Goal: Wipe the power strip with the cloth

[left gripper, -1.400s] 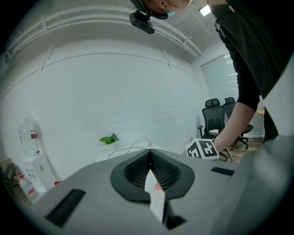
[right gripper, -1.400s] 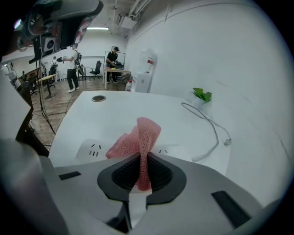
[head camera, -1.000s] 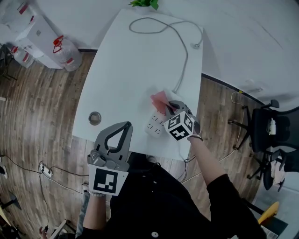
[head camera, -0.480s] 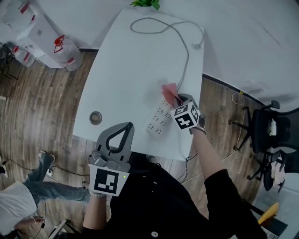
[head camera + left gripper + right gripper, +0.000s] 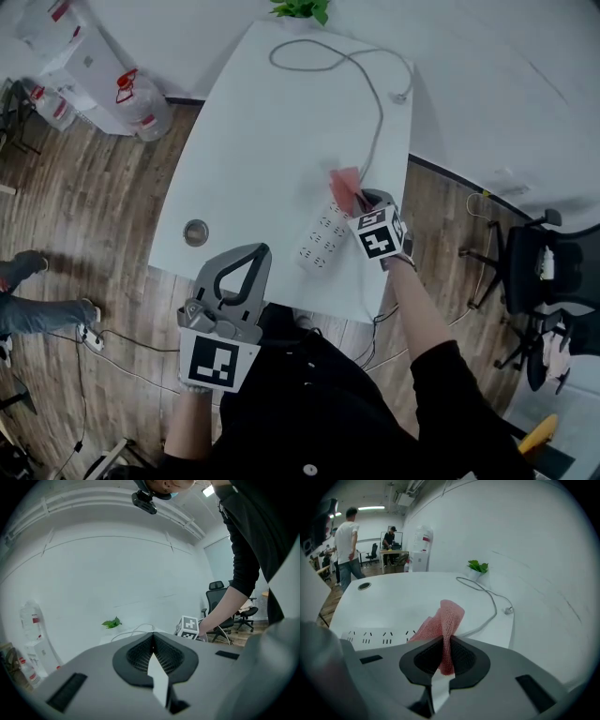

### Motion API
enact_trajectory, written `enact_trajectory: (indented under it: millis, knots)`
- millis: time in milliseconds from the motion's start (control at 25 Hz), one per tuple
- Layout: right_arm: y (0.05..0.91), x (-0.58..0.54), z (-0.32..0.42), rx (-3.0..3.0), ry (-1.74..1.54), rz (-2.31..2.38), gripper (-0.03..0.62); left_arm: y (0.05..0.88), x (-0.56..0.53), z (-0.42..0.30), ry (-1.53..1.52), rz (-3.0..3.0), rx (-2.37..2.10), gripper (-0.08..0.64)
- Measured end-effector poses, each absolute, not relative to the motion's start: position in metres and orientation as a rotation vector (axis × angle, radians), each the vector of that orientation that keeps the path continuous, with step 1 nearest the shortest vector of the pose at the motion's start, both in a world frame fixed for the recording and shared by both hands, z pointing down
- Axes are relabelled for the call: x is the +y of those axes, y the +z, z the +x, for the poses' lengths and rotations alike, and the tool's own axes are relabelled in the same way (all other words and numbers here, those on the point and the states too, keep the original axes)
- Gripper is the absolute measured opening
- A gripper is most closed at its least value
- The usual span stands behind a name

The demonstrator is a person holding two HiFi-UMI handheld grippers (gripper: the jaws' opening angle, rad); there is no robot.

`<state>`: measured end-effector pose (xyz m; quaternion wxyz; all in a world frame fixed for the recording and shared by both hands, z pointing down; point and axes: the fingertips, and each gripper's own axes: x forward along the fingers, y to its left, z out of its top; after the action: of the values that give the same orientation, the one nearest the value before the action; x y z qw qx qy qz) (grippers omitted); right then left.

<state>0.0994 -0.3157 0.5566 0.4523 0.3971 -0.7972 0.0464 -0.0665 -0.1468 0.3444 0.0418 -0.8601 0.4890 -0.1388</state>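
The strip (image 5: pixel 322 242) is lying near the table (image 5: pixel 253 141)'s near-right corner, close to both edges. The open room is spreading to the left and far side, where only the cable (image 5: pixel 373 103) is looping away. Since a second ago the cloth (image 5: pixel 344 181) has been sliding off the sockets to the strip's cable end, leaving the socket rows showing. The right gripper (image 5: pixel 361 200) is pinching the cloth tight between closed jaws, with the fabric standing up at that end. The left gripper (image 5: pixel 249 255) is hanging at the near edge, jaws together on nothing.
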Motion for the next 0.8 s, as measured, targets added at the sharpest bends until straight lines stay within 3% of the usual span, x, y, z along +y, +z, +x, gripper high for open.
enact_trajectory:
  millis: [800]
  knots:
    - [0.474,-0.224,0.056,-2.21,0.021,0.898,0.06,0.326,-0.13,-0.058,-0.387,-2.607,1.465,0.014]
